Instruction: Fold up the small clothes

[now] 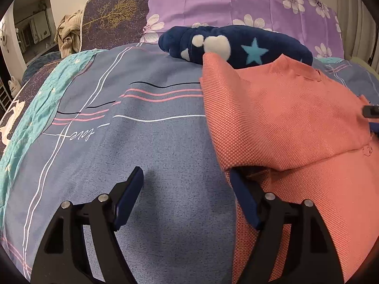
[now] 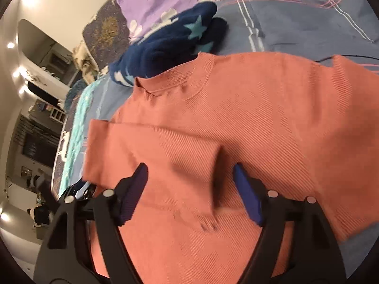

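Garment: a small coral-orange knitted top [image 2: 236, 123] is spread on a blue-grey striped bedsheet [image 1: 142, 146], neckline toward the pillows, one sleeve already laid across the body.
Neighbours: a navy fleece garment with stars and white patches [image 1: 236, 45] is seen lying at the top's collar, touching it; a purple flowered pillow [image 1: 236, 2] lies beyond.
Left gripper [image 1: 187, 198]: the jaws are held wide apart, nothing gripped; bare sheet lies between them, and the inner finger is tucked at the folded edge of the top.
Right gripper [image 2: 190, 194]: the jaws are parted over the middle of the top with no fabric pinched; a raised crease is seen between them.
Key relation: the top lies to the right of the left gripper and directly beneath the right one; its long axis runs from hem to collar, away from both hands.
Nearer hand: the right is judged nearer the body, the left nearer the folded side edge.
Step judged: a further fold remains to be made.
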`<state>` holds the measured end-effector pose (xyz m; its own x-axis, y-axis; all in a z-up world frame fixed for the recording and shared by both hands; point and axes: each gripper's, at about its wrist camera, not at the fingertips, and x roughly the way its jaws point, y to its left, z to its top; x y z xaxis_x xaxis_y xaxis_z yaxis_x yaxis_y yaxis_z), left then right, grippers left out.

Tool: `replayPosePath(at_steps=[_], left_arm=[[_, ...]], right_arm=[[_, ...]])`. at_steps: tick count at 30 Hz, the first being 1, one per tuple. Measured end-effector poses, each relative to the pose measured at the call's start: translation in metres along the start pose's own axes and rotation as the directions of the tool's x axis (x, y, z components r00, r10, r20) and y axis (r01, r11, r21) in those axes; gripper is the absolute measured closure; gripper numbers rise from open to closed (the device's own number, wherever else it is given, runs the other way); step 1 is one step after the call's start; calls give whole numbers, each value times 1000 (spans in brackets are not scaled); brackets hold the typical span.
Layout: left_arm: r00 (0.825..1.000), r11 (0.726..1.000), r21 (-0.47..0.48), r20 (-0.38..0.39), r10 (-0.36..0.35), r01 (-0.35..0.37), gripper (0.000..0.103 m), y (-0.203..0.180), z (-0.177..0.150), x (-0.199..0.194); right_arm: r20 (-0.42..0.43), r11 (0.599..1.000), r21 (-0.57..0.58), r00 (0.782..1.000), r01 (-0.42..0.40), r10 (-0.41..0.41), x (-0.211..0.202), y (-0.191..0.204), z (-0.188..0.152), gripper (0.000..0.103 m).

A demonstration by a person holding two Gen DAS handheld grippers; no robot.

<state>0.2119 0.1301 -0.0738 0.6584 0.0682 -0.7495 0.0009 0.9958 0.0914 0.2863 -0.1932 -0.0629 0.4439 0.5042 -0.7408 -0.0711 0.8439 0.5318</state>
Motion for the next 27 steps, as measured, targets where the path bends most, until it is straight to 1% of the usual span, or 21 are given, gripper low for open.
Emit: replayPosePath(at_steps=[1,2,4,5,6,7,8,9,10,11,12,13,14,17,19,20,21,22,23,25,27], left_arm=[[1000,1000,2,1,3,-3,27,0,0,0],[1000,1000,2,2,4,-4,27,0,0,0],[1000,1000,-3,0,1,-1,26,1,0,0],[1000,1000,-6,-1,0,0,25,2,0,0],[1000,1000,-8,-3,2,-2,25,2,0,1],[1000,1000,-8,-4,3,-3,24,2,0,1],[1000,1000,-6,-4,5,-5,24,2,0,1],[1000,1000,-4,-4,9,-9,24,1,0,1],[1000,1000,0,-3,14,-14,24,0,0,1],[1000,1000,2,-1,18,-18,24,0,0,0],[1000,1000,5,4,24,-24,24,-1,0,-1],[1000,1000,6,6,26,-26,24,-1,0,-1],[1000,1000,7,6,28,-28,24,-1,0,-1],[1000,1000,7,7,28,-28,24,-1,0,-1],[999,1000,7,11,30,-30,26,-1,0,-2],[999,999,6,17,31,-31,30,-1,0,-3],[998,998,2,34,57,-57,54,-1,1,-7],[996,996,-7,36,86,-85,88,0,2,-9],[993,993,-23,36,114,-113,100,3,3,-13],[993,993,-74,52,101,-97,103,15,7,-27],[989,986,-94,51,142,-136,103,26,10,-41]], right_arm=[[19,1000,-5,1000,23,-23,2,8,3,77],[30,1000,-11,1000,11,-11,-2,13,3,92],[132,999,-37,991,5,0,-27,25,1,92],[187,996,-71,982,54,-40,-44,33,-1,92],[226,990,-86,970,108,-87,-55,35,-2,92],[274,975,-93,947,202,-170,-67,34,-3,91],[297,958,-91,926,271,-234,-74,30,-3,84],[281,943,-87,916,321,-286,-73,18,0,70],[237,943,-85,926,322,-295,-67,8,2,57],[186,945,-72,935,319,-301,-60,-5,3,50],[161,942,-43,933,333,-322,-57,-17,2,53],[175,929,-8,915,369,-362,-59,-28,-3,53],[186,929,0,912,371,-365,-61,-31,-5,53],[196,941,3,922,339,-333,-67,-34,-15,53],[195,944,-62,931,325,-308,-66,-21,-24,53],[199,947,-96,939,305,-282,-66,-14,-28,54],[197,953,-127,949,274,-246,-66,-7,-32,54],[178,967,-148,967,208,-181,-65,-3,-36,54],[152,978,-145,980,147,-125,-61,-3,-40,54],[111,985,-116,987,127,-115,-49,-7,-43,54],[91,977,-84,978,195,-188,-33,-20,-46,69]])
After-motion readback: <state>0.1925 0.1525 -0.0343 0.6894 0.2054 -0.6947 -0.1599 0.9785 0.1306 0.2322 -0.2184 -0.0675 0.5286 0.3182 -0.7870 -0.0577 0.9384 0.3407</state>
